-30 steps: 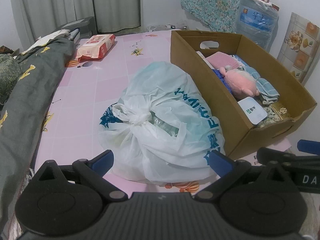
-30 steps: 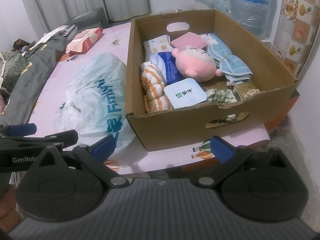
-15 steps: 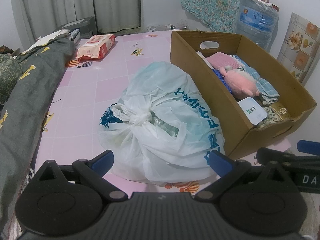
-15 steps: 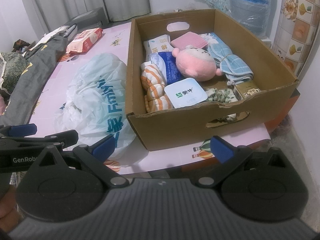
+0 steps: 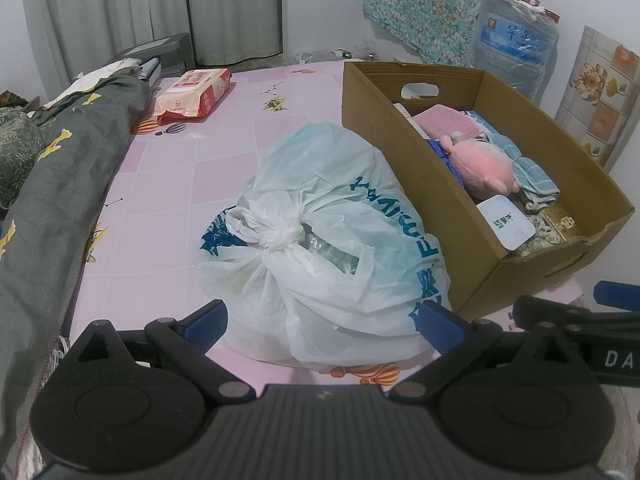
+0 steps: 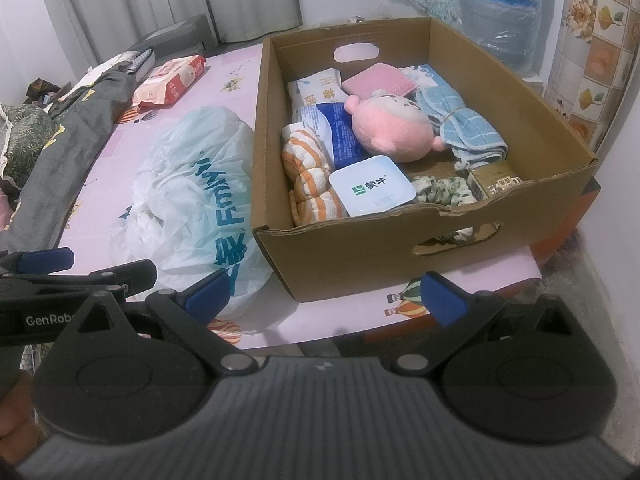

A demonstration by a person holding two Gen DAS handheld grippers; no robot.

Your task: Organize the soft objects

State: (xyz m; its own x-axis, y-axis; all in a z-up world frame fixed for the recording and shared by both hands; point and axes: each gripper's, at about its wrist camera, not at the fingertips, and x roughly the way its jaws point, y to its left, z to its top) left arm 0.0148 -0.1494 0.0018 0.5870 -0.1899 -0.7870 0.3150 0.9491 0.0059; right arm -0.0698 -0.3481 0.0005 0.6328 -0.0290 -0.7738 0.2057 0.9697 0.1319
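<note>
A cardboard box (image 6: 400, 240) on the pink bed holds a pink plush (image 6: 394, 128), an orange-striped cloth (image 6: 310, 176), a blue towel (image 6: 464, 124), a pink pad (image 6: 378, 82), a green scrunchie (image 6: 440, 192) and several packets. The box (image 5: 400, 140) and plush (image 5: 486, 164) also show in the left wrist view. A knotted white plastic bag (image 5: 320, 232) lies left of the box, also in the right wrist view (image 6: 196, 196). My left gripper (image 5: 320, 320) is open and empty just before the bag. My right gripper (image 6: 326, 298) is open and empty before the box's near wall.
A grey quilt (image 5: 52, 184) lies along the bed's left side. A pack of wipes (image 5: 192, 94) sits at the far left of the bed. A water jug (image 5: 514, 48) stands behind the box. The bed's edge (image 6: 480, 296) is just below the box.
</note>
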